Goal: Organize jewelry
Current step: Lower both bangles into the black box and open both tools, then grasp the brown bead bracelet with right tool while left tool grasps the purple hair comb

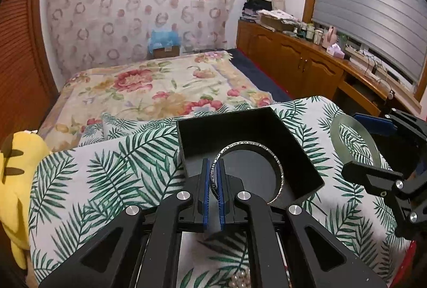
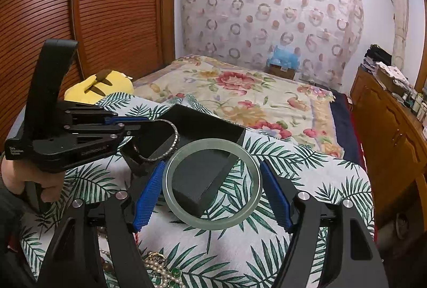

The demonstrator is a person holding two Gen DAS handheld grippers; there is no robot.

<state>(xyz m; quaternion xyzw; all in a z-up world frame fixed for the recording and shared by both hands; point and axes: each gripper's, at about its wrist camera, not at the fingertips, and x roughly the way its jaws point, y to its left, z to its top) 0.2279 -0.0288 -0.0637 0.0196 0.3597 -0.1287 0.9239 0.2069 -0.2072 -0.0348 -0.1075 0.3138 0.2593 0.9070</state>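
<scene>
Left tongs (image 1: pixel 213 187) — blue pads pressed together on the rim of the silver bangle (image 1: pixel 250 147), which hangs over the open black box (image 1: pixel 232 125) on the leaf-print bench (image 1: pixel 106 170). The bangle reads as thin, rigid metal: light, stiff, slick on its polished faces, so an edge-on pinch across the band, as here, seems the sound hold. Small engraved characters run round its outer face; too fine to read.

Box walls look hard and smooth. A dropped bangle would likely rattle rather than dent.

Right tongs (image 2: pixel 210 190) — pads well apart, spanning the pale green jade-like bangle (image 2: pixel 212 185) across its diameter. Whether both pads actually touch it I cannot tell for certain, though it appears to be carried between them, near the box's front corner. This one judges thicker, heavier and brittle: glassy surface, prone to slip and to chip on impact. Grip belongs across the full width, lowered gently.

Below, at the near bench edge, a tangle of pearl beads (image 2: pixel 160 270) waits — soft, loose, likely to snag.

White lettering on the left tool's body in the right view is too small to make out.
</scene>
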